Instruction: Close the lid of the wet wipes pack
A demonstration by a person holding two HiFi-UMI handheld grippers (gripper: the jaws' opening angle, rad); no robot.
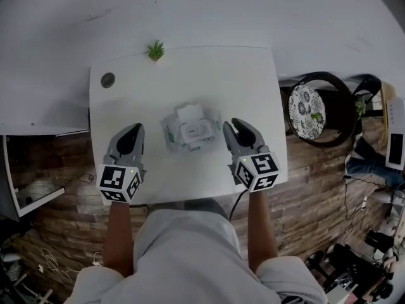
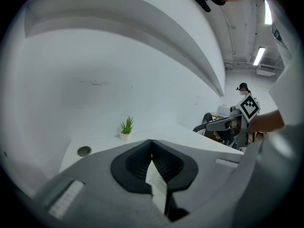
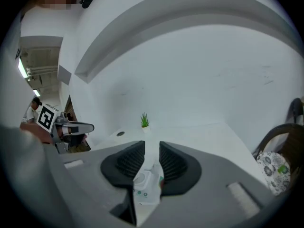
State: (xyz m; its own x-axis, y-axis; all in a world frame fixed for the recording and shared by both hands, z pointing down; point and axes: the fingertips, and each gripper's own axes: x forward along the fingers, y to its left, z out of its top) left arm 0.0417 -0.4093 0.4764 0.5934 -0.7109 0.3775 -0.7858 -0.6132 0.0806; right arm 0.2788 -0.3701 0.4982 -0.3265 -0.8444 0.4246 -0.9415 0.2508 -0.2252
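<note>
The white wet wipes pack (image 1: 190,129) lies in the middle of the white table (image 1: 240,75), its lid flap (image 1: 188,113) standing open over the dispenser. My left gripper (image 1: 135,130) hovers just left of the pack, jaws together at the tips, nothing held. On the pack's right side is my right gripper (image 1: 233,126), jaws apart and empty. In the right gripper view, the pack (image 3: 145,186) shows low between the open jaws of the right gripper (image 3: 152,144), apart from the pads. In the left gripper view, the left gripper (image 2: 151,142) has its tips meeting.
A small potted plant (image 1: 155,50) stands at the table's far edge, and a round cable hole (image 1: 107,80) sits at the far left corner. A dark chair with a patterned cushion (image 1: 308,109) is beside the table's right side. My legs are at the near edge.
</note>
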